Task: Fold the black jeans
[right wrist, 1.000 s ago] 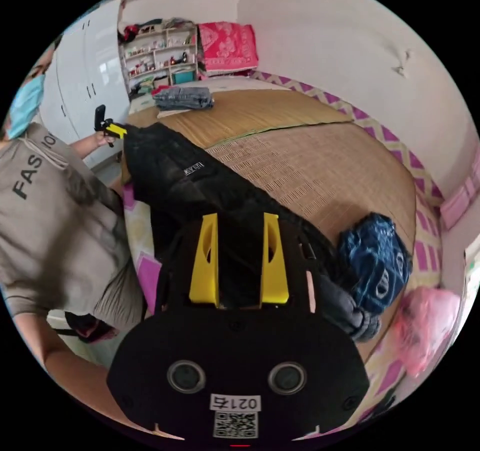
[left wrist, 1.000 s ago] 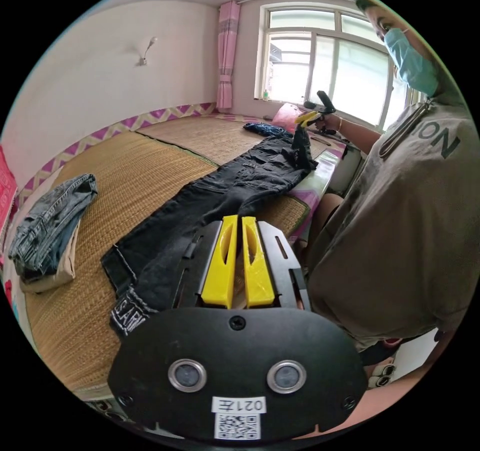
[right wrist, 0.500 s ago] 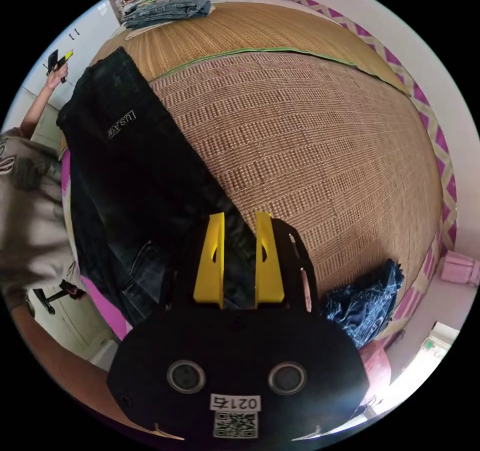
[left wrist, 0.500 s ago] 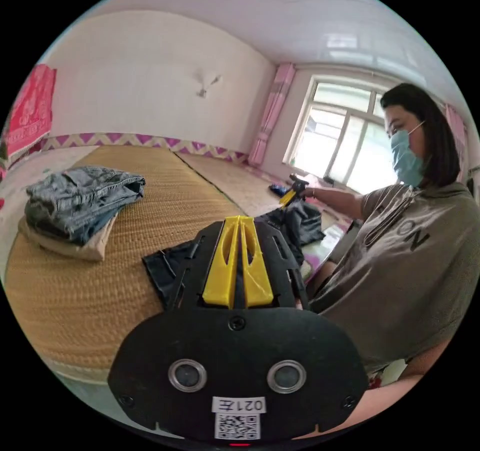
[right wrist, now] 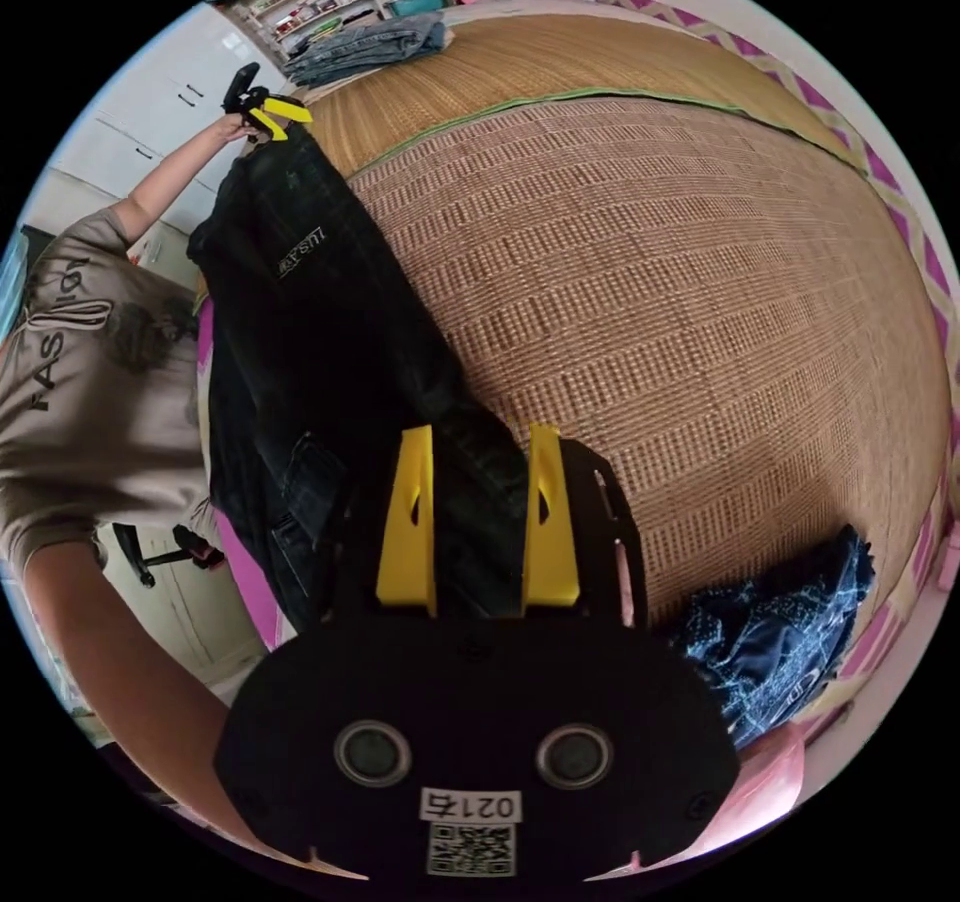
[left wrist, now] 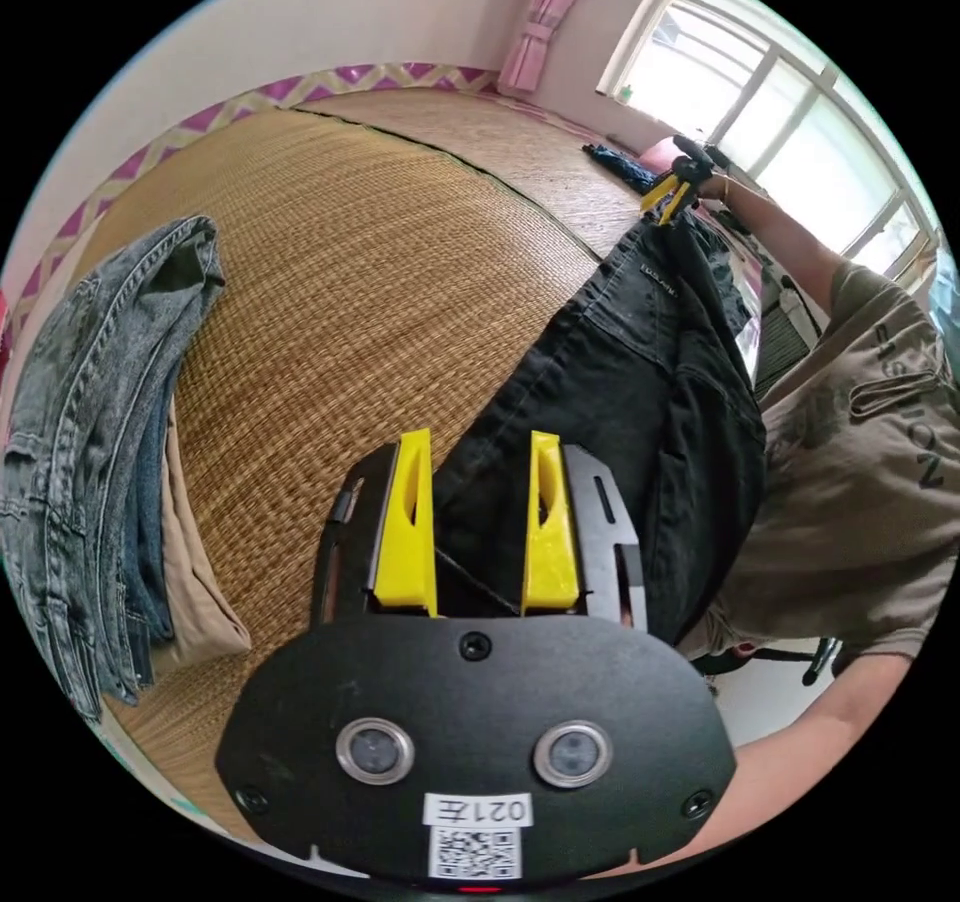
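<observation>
Beside folded denim (left wrist: pixel 90 422), both claws (left wrist: pixel 470 522) (right wrist: pixel 478 517) clamp black jeans (left wrist: pixel 620 362).

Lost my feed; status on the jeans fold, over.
Left gripper and right gripper: fingers apart, black jeans between them, grip unclear. Jeans stretched along woven mat. Blue garment near right end.

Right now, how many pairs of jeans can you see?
3: black jeans stretched between both grippers, folded blue-grey jeans stacked on the mat's far end, crumpled dark blue jeans near the right gripper. The stack may hide more.
</observation>
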`<action>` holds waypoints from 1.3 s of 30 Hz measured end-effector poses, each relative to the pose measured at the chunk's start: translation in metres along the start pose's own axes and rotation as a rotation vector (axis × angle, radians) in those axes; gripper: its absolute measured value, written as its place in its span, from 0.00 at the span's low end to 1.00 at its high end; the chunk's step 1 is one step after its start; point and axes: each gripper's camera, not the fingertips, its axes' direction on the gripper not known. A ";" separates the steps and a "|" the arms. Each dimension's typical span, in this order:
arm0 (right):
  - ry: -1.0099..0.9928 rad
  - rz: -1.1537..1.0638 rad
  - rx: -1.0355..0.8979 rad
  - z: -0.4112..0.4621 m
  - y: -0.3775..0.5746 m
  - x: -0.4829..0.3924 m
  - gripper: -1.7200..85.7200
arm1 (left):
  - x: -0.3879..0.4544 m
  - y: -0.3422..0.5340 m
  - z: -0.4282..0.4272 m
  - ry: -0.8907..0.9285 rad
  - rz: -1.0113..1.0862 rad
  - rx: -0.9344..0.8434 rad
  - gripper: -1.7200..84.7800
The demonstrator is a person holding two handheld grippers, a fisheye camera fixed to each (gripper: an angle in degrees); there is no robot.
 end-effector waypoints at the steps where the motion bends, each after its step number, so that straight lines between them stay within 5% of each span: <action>1: -0.013 0.011 -0.001 0.004 0.001 0.005 0.15 | 0.001 0.001 0.003 -0.027 0.010 0.011 0.14; 8: 0.023 -0.114 -0.087 0.005 -0.012 -0.019 0.03 | -0.003 -0.007 0.022 0.062 0.036 -0.016 0.01; 19: 0.176 -0.029 -0.076 -0.018 -0.038 0.028 0.02 | -0.105 -0.138 0.039 -0.032 -0.050 0.005 0.01; 25: 0.318 0.199 -0.071 -0.058 -0.056 0.088 0.04 | -0.132 -0.230 0.039 -0.171 -0.103 0.078 0.01; 30: 0.326 0.275 -0.037 -0.052 -0.047 0.084 0.08 | -0.132 -0.218 0.026 -0.208 -0.174 0.162 0.02; 34: 0.159 0.274 0.272 -0.117 0.042 0.058 0.10 | -0.100 -0.173 -0.024 -0.014 -0.033 0.343 0.06; 39: 0.122 0.243 0.197 -0.131 0.120 0.028 0.16 | -0.018 -0.168 0.006 -0.029 0.174 0.091 0.21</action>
